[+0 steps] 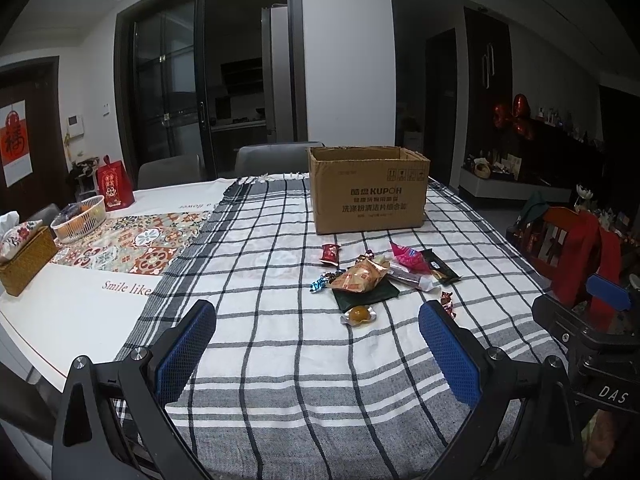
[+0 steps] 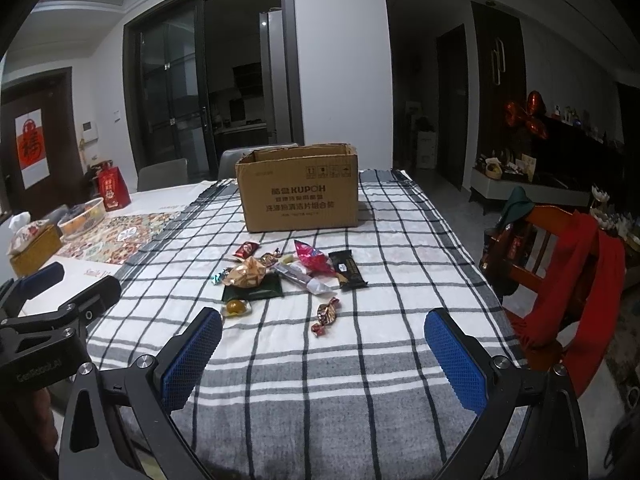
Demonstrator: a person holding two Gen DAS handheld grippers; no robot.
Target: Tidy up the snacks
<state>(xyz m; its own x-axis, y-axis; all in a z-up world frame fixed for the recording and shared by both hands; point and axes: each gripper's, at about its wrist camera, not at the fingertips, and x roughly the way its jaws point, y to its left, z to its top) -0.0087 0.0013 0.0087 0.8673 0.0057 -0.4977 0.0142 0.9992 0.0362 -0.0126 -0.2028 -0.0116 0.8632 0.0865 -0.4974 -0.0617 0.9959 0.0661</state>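
**Both grippers spread above the checked cloth, snacks heaped before the box**

Nearest, the left gripper [image 1: 318, 340] hangs over the plaid tablecloth [image 1: 280, 380] with its blue pads wide apart and nothing between them; to its right, the right gripper [image 2: 323, 346] is spread the same way, also empty. Farther out, the snack pile [image 1: 376, 276] lies loose on the cloth: a round yellow sweet [image 1: 357, 314] nearest, a red twist-wrapped candy [image 2: 326, 314] off to the right. Beyond the pile stands an open cardboard box [image 1: 368, 196]. At far left sit a white basket [image 1: 80, 220] and a tissue box [image 1: 24, 256].
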